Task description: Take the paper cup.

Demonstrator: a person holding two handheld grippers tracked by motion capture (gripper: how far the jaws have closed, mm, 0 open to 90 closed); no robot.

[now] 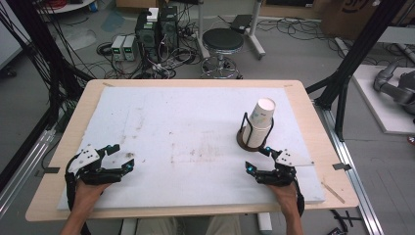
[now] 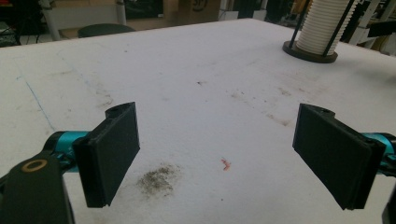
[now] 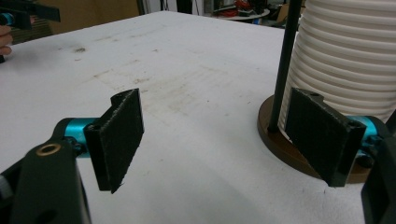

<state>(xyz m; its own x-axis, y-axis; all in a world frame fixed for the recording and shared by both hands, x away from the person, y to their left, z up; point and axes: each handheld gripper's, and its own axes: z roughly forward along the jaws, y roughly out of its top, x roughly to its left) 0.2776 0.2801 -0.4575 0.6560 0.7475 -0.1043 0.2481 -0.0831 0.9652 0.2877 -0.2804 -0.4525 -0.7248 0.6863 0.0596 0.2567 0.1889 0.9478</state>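
Person sits at near edge of table (image 1: 303, 105), which carries a white foam mat (image 1: 195, 132) w/ scuffs and dirt marks. One gripper in each hand, both low over the mat's near side.

Left gripper (image 1: 117, 157) at near-left: jaws spread wide, nothing btwn them. The left gripper view shows bare mat under the gap, w/ a dark smudge (image 2: 158, 179) and a small red fleck (image 2: 226, 164).

Right gripper (image 1: 258, 159) at near-right: jaws also spread, nothing pinched. It sits just near-side of the cup stack (image 1: 261, 122), not touching. In the right gripper view one pad (image 3: 322, 135) shows in front of the holder's base; contact can't be told from there.

Cup stack: white paper cups nested, tilted slightly, standing in a holder w/ round brown base (image 3: 292, 149) and thin black upright rods (image 3: 284, 60). Holder sits right of centre on the mat, well apart from left gripper.

Beyond the table's far edge: a round stool (image 1: 222, 41) and computer towers (image 1: 156, 29) w/ cables on the floor.
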